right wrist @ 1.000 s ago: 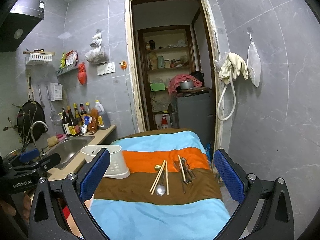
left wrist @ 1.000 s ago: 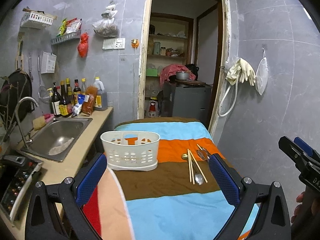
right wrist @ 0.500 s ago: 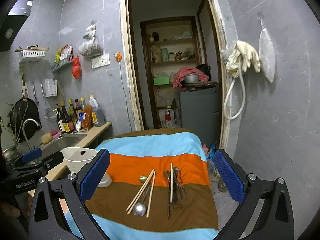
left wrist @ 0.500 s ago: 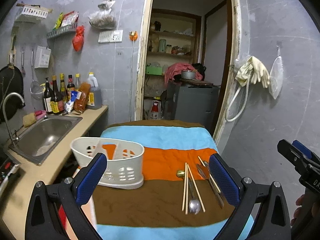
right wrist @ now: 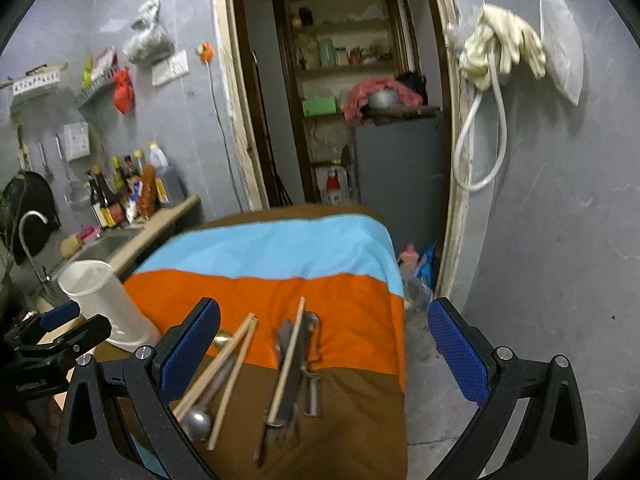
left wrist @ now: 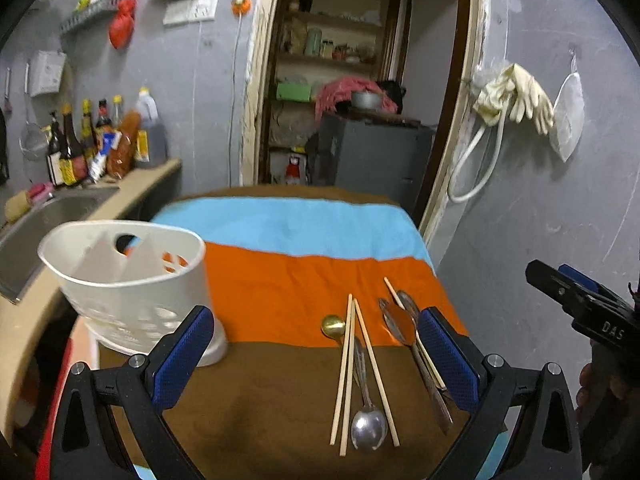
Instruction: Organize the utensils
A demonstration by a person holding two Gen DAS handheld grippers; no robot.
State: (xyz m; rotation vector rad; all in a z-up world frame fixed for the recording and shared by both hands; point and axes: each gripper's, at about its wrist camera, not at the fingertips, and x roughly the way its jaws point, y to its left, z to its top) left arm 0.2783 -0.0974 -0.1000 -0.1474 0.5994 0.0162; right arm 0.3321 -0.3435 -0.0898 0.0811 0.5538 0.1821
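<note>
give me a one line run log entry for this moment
phase: approach | left gripper: open, empty | right gripper: open, empty | chopsticks, spoons: on striped cloth | caddy: empty

Quick tally: one white caddy [left wrist: 124, 280] at 9 o'clock on the striped cloth [left wrist: 288, 280], just the one cloth too. Chopsticks [left wrist: 347, 364]: I count four, three bunched around 6 o'clock and a single one [left wrist: 394, 294] off toward 4 o'clock. Spoons: one silver [left wrist: 368, 426], one small gold one [left wrist: 333, 326], plus a darker pair [left wrist: 400, 320] by that lone stick, though the right view is too blurry to say if a fork is mixed in. Two grippers, left [left wrist: 320, 354] and right [right wrist: 324, 352]. Bottles [left wrist: 100, 140] at 10 o'clock: about six, hard to separate. One pair of rubber gloves [left wrist: 516, 92] at 2 o'clock.
</note>
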